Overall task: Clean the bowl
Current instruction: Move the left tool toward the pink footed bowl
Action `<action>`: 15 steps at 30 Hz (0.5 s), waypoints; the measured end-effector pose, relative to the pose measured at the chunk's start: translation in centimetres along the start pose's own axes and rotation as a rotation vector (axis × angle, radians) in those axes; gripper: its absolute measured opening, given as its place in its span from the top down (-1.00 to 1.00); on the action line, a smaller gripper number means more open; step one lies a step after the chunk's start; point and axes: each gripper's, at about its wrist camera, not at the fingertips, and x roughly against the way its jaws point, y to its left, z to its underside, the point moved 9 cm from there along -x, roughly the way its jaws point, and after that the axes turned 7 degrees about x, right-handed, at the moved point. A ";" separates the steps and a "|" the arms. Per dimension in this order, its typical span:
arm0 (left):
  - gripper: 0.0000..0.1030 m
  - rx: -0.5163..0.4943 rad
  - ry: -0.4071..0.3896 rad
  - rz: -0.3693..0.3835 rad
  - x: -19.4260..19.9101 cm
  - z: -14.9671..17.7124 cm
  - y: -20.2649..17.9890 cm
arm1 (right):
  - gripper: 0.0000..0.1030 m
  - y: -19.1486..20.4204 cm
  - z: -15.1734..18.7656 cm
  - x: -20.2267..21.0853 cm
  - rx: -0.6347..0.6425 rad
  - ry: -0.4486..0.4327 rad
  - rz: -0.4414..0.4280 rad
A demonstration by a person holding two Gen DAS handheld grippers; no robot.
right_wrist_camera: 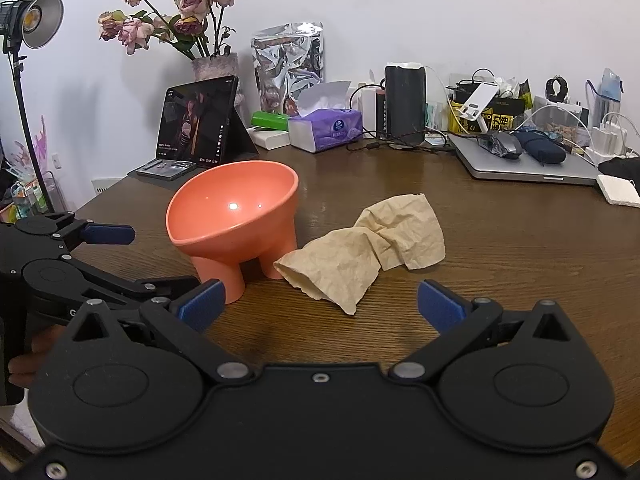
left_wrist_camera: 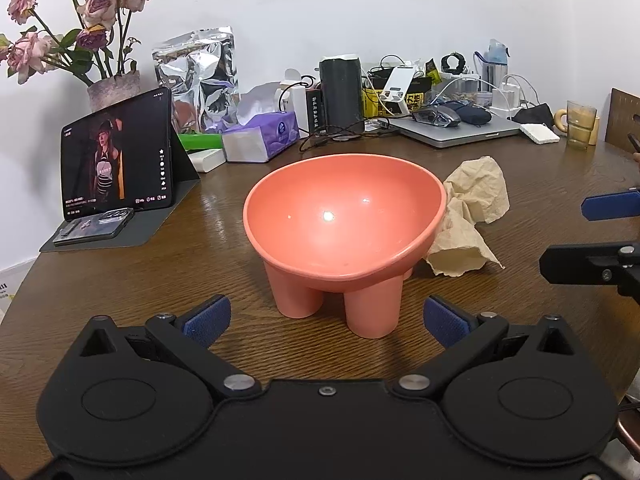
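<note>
A coral-pink bowl (left_wrist_camera: 344,216) on stubby legs stands on the brown wooden table (left_wrist_camera: 160,280), tilted toward me. A crumpled tan paper towel (left_wrist_camera: 472,216) lies just right of it, touching its side. My left gripper (left_wrist_camera: 326,320) is open, low in front of the bowl's legs, holding nothing. In the right wrist view the bowl (right_wrist_camera: 236,216) is at left and the paper towel (right_wrist_camera: 368,248) lies straight ahead. My right gripper (right_wrist_camera: 320,304) is open, just short of the towel's near end. The left gripper (right_wrist_camera: 160,258) shows at the left edge, beside the bowl.
A propped tablet (left_wrist_camera: 116,160) with a phone (left_wrist_camera: 96,226) before it stands at left, a flower vase (left_wrist_camera: 114,90) behind. A tissue box (left_wrist_camera: 262,136), foil bag (left_wrist_camera: 198,76), black cylinder (left_wrist_camera: 342,94), laptop (left_wrist_camera: 452,128) and glass mug (left_wrist_camera: 580,124) line the back. A lamp stand (right_wrist_camera: 24,80) rises off-table left.
</note>
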 end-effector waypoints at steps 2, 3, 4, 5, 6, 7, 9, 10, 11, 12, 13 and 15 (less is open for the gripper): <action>-1.00 0.002 0.008 0.000 -0.3 0.0 0.1 | -0.99 -0.6 -0.4 -0.7 -0.003 0.007 -0.006; -1.00 0.003 0.013 0.000 -0.6 0.0 0.2 | -0.99 -0.8 -0.5 -1.0 -0.005 0.010 -0.007; -1.00 0.003 0.019 0.000 -0.8 0.0 0.3 | -0.99 -0.9 -0.5 -1.1 -0.008 0.011 -0.007; -1.00 0.003 0.024 0.001 -1.1 -0.1 0.3 | -0.99 -1.0 -0.5 -1.1 -0.011 0.012 -0.007; -1.00 0.003 0.030 0.001 -1.4 -0.1 0.4 | -0.99 -1.0 -0.5 -1.2 -0.015 0.013 -0.008; -1.00 0.003 0.034 0.001 -1.7 -0.3 0.5 | -0.99 -1.1 -0.4 -1.2 -0.018 0.014 -0.008; -1.00 0.003 0.040 0.001 -2.3 -0.6 0.7 | -0.99 -1.2 -0.4 -1.4 -0.024 0.016 -0.009; -1.00 0.004 0.039 -0.001 -2.2 -0.3 0.5 | -0.99 -1.3 -0.3 -1.4 -0.027 0.017 -0.009; -1.00 0.005 0.040 0.000 -2.4 -0.2 0.4 | -0.99 -1.3 -0.3 -1.5 -0.030 0.018 -0.009; -1.00 0.004 0.043 0.002 -2.6 -0.2 0.4 | -0.99 -1.4 -0.3 -1.5 -0.034 0.019 -0.009; -1.00 0.004 0.046 0.003 -2.8 -0.2 0.4 | -0.99 -1.5 -0.4 -1.8 -0.036 0.021 -0.010; -1.00 0.002 0.051 0.007 -3.2 -0.2 0.4 | -0.99 -1.9 -0.8 -2.4 -0.038 0.027 -0.012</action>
